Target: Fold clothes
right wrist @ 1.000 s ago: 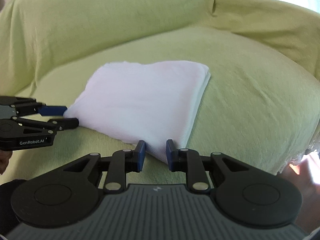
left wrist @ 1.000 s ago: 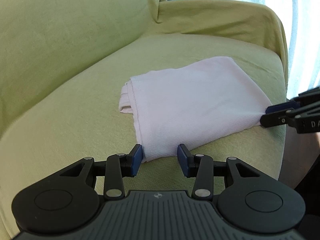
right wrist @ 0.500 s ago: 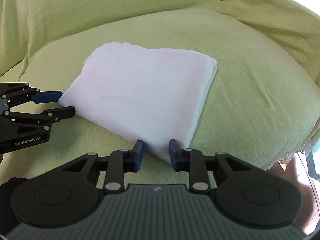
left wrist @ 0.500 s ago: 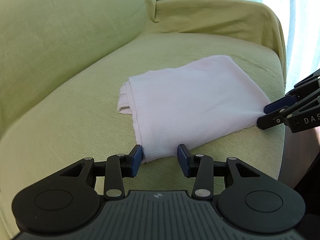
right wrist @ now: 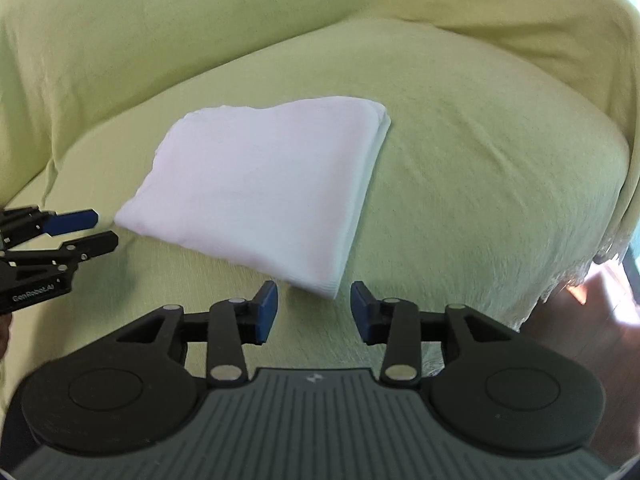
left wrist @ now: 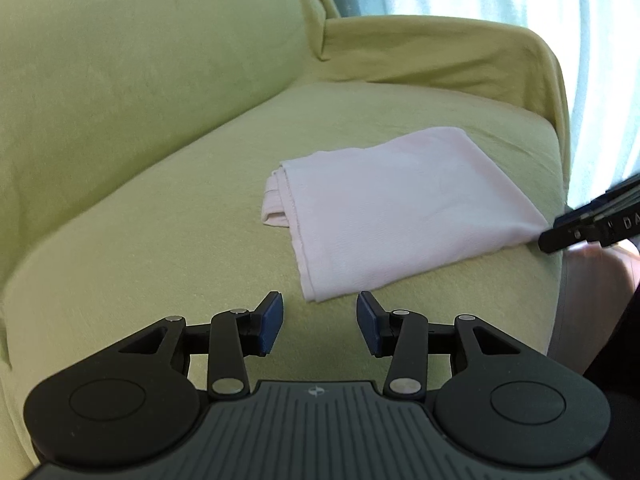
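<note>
Left wrist view: left gripper wide open, empty, just short of folded white cloth at 1 o'clock on green sofa seat. Right gripper at 3 o'clock beside cloth corner, opening unclear here.

Right wrist view: right gripper wide open, empty; cloth at 12 o'clock, near corner between fingertips, untouched. Left gripper at 9 o'clock, parted, empty.

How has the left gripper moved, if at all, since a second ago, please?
Yes. The left gripper has backed away from the folded cloth, whose near corner on the sofa now lies beyond its open fingertips instead of between them.
</note>
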The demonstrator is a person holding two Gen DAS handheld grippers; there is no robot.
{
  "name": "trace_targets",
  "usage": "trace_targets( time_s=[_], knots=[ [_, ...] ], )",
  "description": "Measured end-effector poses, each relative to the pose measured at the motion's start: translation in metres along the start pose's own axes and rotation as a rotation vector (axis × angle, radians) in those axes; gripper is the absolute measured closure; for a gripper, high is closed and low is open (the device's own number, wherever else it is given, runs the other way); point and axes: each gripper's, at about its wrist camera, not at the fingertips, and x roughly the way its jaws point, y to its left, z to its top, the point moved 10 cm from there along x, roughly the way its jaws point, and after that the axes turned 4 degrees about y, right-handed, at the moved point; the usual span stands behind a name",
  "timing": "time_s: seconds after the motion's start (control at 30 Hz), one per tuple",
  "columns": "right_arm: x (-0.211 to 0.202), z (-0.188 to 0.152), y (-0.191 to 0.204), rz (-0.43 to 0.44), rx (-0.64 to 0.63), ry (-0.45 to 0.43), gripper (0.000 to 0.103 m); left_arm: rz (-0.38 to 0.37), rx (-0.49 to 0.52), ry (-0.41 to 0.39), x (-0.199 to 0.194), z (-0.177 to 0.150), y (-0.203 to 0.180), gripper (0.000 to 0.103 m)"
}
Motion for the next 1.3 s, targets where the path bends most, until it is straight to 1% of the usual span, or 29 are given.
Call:
trace_targets(
  time_s=[0.1, 0.17, 0.3, 0.4, 0.53, 0.63, 0.67, 0.73, 0.8, 0.83, 0.97, 1.07, 1.17, 1.27, 1.3],
  knots=[
    [0.001, 0.001, 0.003, 0.047, 0.031, -0.019, 0.067, -0.062, 0.068, -0.060, -0.006, 0.006, -0.014, 0.059],
    [0.002, 0.002, 0.004, 0.070, 0.055, -0.034, 0.065, -0.108, 0.121, -0.085, -0.008, 0.013, -0.025, 0.058],
    [0.003, 0.004, -0.001, 0.111, 0.129, -0.038, 0.066, -0.150, 0.203, -0.097, -0.005, 0.029, -0.042, 0.058],
    [-0.007, 0.012, -0.007, 0.117, 0.151, -0.093, 0.067, -0.170, 0.257, -0.105, -0.001, 0.044, -0.055, 0.058],
    [-0.014, 0.036, -0.028, 0.150, 0.203, -0.174, 0.067, -0.232, 0.325, -0.112, 0.004, 0.062, -0.085, 0.057],
    [-0.010, 0.061, -0.041, 0.166, 0.188, -0.230, 0.067, -0.261, 0.365, -0.105, 0.014, 0.070, -0.109, 0.057],
    [-0.008, 0.069, -0.044, 0.173, 0.179, -0.247, 0.067, -0.266, 0.373, -0.101, 0.018, 0.071, -0.114, 0.057],
    [0.001, 0.083, -0.048, 0.185, 0.162, -0.268, 0.067, -0.249, 0.385, -0.097, 0.029, 0.077, -0.115, 0.057],
    [0.010, 0.095, -0.052, 0.202, 0.164, -0.278, 0.067, -0.223, 0.358, -0.091, 0.039, 0.086, -0.104, 0.057],
    [0.016, 0.100, -0.053, 0.212, 0.169, -0.281, 0.067, -0.207, 0.322, -0.087, 0.045, 0.090, -0.092, 0.056],
    [0.033, 0.113, -0.057, 0.268, 0.221, -0.299, 0.067, -0.135, 0.138, -0.066, 0.066, 0.102, -0.031, 0.051],
    [0.045, 0.111, -0.060, 0.312, 0.264, -0.288, 0.067, -0.084, -0.006, -0.033, 0.086, 0.104, 0.016, 0.052],
    [0.052, 0.112, -0.064, 0.333, 0.302, -0.282, 0.067, -0.134, -0.067, -0.004, 0.099, 0.104, 0.027, 0.053],
    [0.054, 0.115, -0.064, 0.333, 0.303, -0.294, 0.067, -0.196, -0.119, 0.024, 0.110, 0.104, 0.033, 0.053],
    [0.055, 0.115, -0.063, 0.331, 0.300, -0.297, 0.067, -0.217, -0.136, 0.034, 0.114, 0.104, 0.035, 0.059]
  ],
)
